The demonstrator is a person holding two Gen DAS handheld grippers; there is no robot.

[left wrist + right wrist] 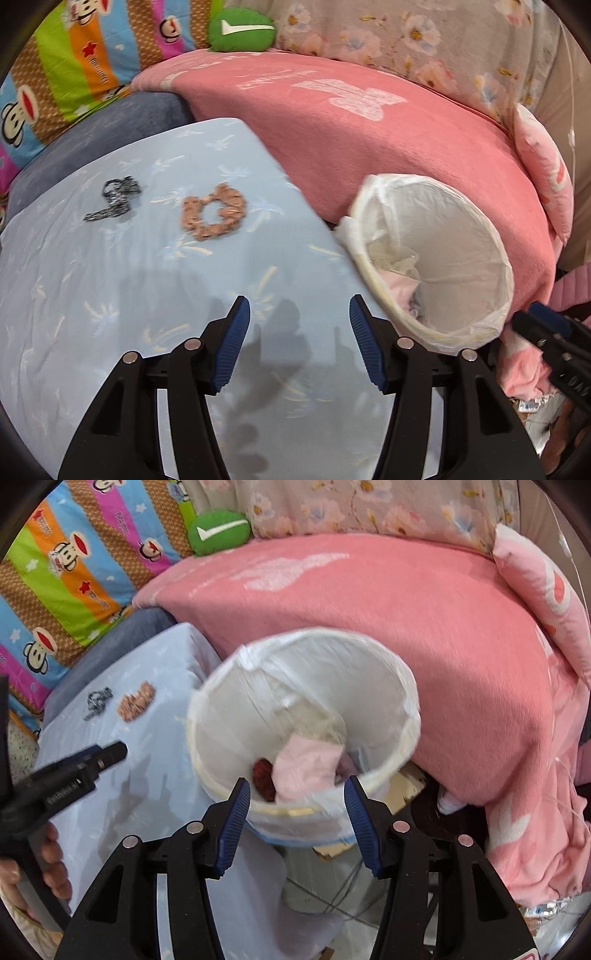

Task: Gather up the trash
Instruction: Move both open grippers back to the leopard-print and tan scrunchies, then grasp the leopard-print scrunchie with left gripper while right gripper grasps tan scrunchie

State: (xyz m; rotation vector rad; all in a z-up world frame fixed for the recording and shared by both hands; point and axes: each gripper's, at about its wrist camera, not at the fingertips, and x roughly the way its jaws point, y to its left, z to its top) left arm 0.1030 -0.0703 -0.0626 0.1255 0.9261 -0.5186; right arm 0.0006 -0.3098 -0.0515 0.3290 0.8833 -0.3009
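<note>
A white trash bin [306, 716] lined with a plastic bag stands beside the light blue sheet [110, 295]; it also shows in the left wrist view [443, 258]. Inside lie a pink piece [306, 768], a dark red piece [263, 775] and crumpled tissue [395, 258]. A brown scrunchie [214, 214] and a black-and-white scrunchie [114, 199] lie on the sheet. My left gripper [299, 343] is open and empty above the sheet. My right gripper [297, 827] is open and empty just over the bin's near rim.
A pink blanket [369, 140] covers the bed behind the bin. A green cushion [240, 29], a striped cartoon quilt [74, 66] and a floral quilt [424, 40] lie at the back. Cables lie on the floor [332, 897] under the bin.
</note>
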